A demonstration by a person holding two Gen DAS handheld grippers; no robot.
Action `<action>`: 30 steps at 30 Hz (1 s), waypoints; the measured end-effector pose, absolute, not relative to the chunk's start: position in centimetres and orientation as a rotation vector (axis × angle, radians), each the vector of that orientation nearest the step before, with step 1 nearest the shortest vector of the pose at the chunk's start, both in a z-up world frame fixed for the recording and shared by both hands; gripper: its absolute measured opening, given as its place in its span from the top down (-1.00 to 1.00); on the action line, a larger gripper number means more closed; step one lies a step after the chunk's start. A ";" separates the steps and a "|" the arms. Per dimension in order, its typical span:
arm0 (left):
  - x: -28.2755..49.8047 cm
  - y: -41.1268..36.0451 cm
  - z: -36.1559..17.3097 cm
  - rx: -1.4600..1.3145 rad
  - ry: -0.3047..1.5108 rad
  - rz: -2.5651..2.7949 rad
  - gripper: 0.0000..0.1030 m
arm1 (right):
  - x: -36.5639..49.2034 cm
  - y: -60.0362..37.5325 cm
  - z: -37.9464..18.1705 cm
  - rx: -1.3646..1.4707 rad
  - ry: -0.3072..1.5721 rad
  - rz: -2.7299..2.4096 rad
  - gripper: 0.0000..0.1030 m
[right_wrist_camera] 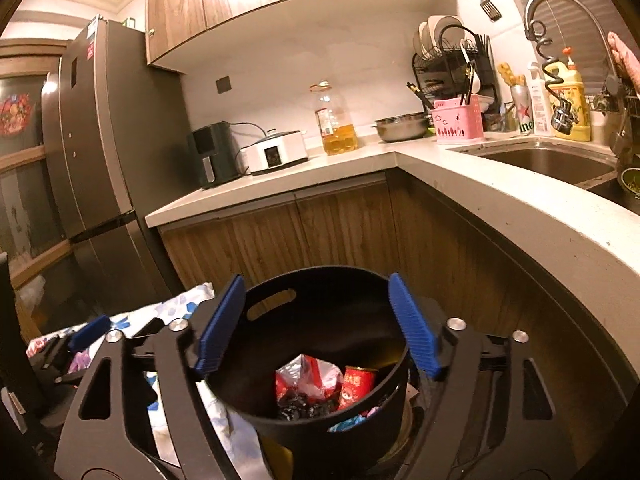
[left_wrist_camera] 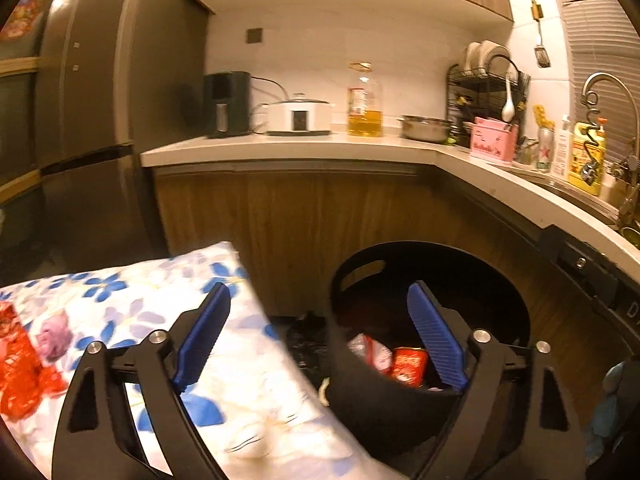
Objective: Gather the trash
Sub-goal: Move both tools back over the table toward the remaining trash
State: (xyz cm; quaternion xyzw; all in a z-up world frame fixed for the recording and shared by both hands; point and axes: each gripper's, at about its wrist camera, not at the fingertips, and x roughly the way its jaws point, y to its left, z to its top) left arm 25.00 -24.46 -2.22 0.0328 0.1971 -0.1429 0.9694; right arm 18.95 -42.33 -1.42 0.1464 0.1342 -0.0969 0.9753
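Note:
A black round bin (left_wrist_camera: 360, 400) stands on the floor below the counter; it also shows in the right wrist view (right_wrist_camera: 360, 312). Inside it lie a red can (right_wrist_camera: 357, 388), a red-and-white wrapper (right_wrist_camera: 308, 376) and dark crumpled trash (right_wrist_camera: 304, 406). My left gripper (left_wrist_camera: 320, 344) is open and empty, spanning the bin's left rim and a floral cloth (left_wrist_camera: 240, 380). A red crinkled wrapper (left_wrist_camera: 20, 376) lies on that cloth at the far left. My right gripper (right_wrist_camera: 316, 324) is open and empty, held right above the bin's mouth.
A white counter (right_wrist_camera: 460, 176) wraps around the corner with an oil bottle (right_wrist_camera: 334, 120), a cooker (right_wrist_camera: 276, 152), a pink caddy (right_wrist_camera: 458, 122) and a sink (right_wrist_camera: 540, 164). A grey fridge (right_wrist_camera: 108, 152) stands at left. Wooden cabinet doors (right_wrist_camera: 320, 224) are behind the bin.

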 end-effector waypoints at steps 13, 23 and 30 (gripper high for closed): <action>20.7 -17.5 -2.4 0.041 0.389 -0.135 -0.85 | 15.6 -37.1 -1.5 0.240 0.240 -0.198 -0.60; 18.2 -10.9 -2.9 -0.014 0.388 -0.024 -0.85 | 14.6 -32.1 -2.0 0.235 0.229 -0.155 -0.59; 17.0 -7.6 -2.6 -0.026 0.380 0.009 -0.85 | 14.6 -28.6 -1.8 0.238 0.230 -0.114 -0.59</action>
